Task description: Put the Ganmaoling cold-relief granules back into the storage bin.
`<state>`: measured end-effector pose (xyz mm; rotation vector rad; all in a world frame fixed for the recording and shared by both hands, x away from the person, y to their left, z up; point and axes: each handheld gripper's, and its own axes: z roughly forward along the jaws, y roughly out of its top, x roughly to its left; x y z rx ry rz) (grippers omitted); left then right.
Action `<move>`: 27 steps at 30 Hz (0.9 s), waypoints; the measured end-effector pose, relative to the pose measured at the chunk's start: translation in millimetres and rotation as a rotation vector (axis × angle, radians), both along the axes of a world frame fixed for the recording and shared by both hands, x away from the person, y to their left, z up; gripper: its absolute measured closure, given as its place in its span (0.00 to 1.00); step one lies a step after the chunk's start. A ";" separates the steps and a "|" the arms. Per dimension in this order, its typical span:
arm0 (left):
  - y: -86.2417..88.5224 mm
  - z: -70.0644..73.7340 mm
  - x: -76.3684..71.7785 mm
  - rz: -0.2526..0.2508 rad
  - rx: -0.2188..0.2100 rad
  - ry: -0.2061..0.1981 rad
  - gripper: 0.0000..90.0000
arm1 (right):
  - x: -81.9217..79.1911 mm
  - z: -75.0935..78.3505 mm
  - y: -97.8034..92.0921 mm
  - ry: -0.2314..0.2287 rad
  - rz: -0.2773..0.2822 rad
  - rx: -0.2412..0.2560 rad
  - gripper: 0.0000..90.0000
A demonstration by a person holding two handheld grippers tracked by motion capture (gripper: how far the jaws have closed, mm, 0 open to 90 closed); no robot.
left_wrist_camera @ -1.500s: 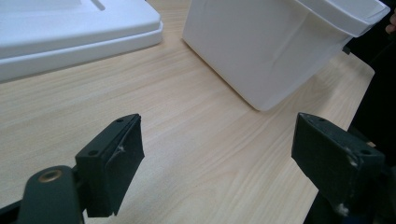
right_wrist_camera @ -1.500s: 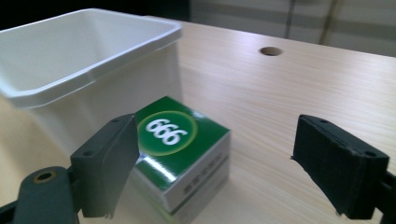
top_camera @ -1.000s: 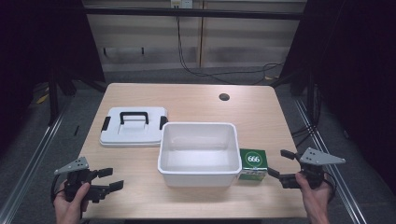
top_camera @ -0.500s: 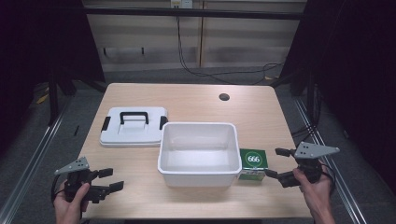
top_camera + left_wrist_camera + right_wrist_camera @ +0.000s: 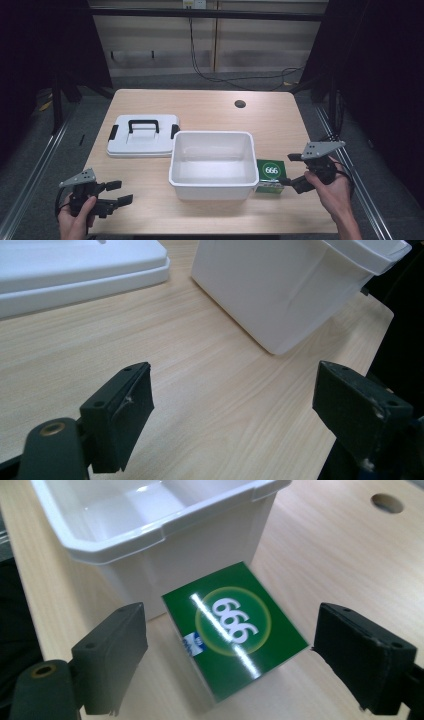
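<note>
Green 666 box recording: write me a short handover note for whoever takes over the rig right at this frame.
Right gripper: open, jaws either side of the green 666 box, not closed on it.
Left gripper: open, holding nothing, at the table's near left corner.
The box stands on the table against the white bin's right side; the bin's lid lies off, to its left.
Done: approach. Left: grasp the box, probably put it in the bin.

Each hand-held gripper (image 5: 296, 172) has black, blocky jaws (screw holes visible) and a grey three-cornered top plate.
</note>
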<state>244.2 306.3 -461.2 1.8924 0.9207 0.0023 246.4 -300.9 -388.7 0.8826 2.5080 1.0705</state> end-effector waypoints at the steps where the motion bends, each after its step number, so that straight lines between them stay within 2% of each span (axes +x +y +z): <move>1: 0.0 0.0 -0.1 0.001 -0.001 0.000 0.18 | 1.3 1.0 0.2 0.000 0.008 0.002 0.15; 3: 0.0 0.0 -0.3 0.002 0.000 -0.001 0.18 | 5.8 5.4 1.4 -0.002 0.029 -0.026 0.15; 7: 0.1 0.1 -0.1 0.003 0.000 -0.002 0.18 | 9.2 9.1 4.0 0.003 0.060 -0.042 0.14; 8: 0.1 0.2 -0.2 0.003 -0.001 -0.002 0.18 | 11.2 7.7 7.4 0.018 0.096 -0.033 0.14; 11: 0.2 0.2 -0.1 0.004 -0.001 -0.002 0.18 | 13.0 4.8 11.3 0.039 0.125 -0.052 0.13; 12: 0.1 0.1 -0.1 0.003 0.000 -0.003 0.18 | 14.9 1.6 14.8 0.044 0.136 -0.074 0.12; 15: 0.1 0.1 -0.3 0.004 -0.004 -0.002 0.18 | 17.2 -0.8 17.2 0.057 0.168 -0.086 0.12; 16: 0.2 0.2 -0.4 0.006 -0.006 -0.002 0.18 | 17.6 -1.4 18.4 0.039 0.171 -0.106 0.11; 18: 0.4 0.2 -0.3 0.007 -0.006 -0.003 0.18 | 18.5 -4.0 21.4 0.055 0.206 -0.122 0.11; 20: 0.0 0.1 -0.3 0.005 -0.005 -0.002 0.18 | 19.6 -5.6 23.1 0.064 0.226 -0.160 0.10; 25: 0.2 0.0 -0.1 0.003 -0.001 -0.002 0.18 | 23.5 -3.6 23.5 0.067 0.244 -0.206 0.10; 27: 0.1 0.0 -0.1 0.004 -0.002 -0.001 0.18 | 27.0 -1.3 27.1 0.104 0.262 -0.267 0.11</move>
